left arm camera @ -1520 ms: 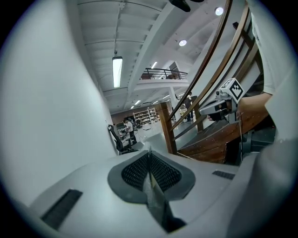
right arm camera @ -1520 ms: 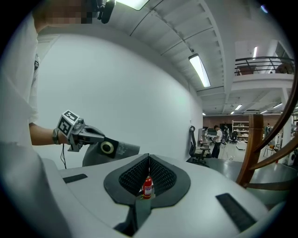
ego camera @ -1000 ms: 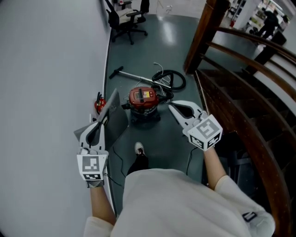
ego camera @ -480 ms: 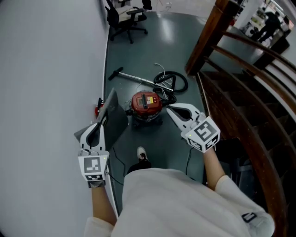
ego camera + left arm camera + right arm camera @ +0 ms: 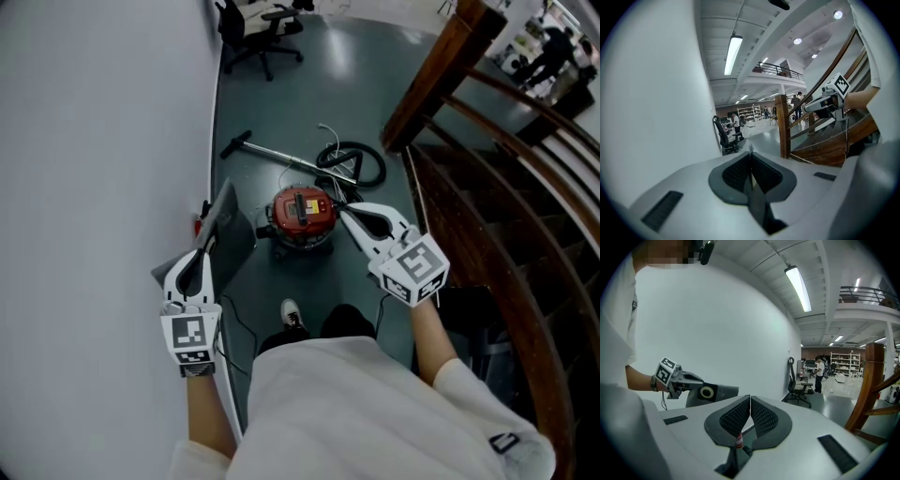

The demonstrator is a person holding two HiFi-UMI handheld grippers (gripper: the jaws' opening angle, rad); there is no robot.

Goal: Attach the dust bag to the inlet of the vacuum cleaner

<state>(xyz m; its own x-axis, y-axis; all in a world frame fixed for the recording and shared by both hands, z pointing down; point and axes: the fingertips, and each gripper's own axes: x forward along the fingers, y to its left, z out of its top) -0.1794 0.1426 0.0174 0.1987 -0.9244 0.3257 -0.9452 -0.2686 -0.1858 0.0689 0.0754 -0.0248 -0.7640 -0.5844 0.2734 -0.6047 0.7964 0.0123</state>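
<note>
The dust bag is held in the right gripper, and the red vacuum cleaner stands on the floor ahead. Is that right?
Not quite: the dust bag is held in the left gripper, as the head view shows; the right gripper is shut on nothing. The red vacuum cleaner does stand on the floor ahead.

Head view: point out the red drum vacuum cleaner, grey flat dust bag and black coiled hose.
red drum vacuum cleaner (image 5: 302,210), head view, red lid
grey flat dust bag (image 5: 236,242), head view, flat face
black coiled hose (image 5: 378,164), head view, loop's right side
</note>
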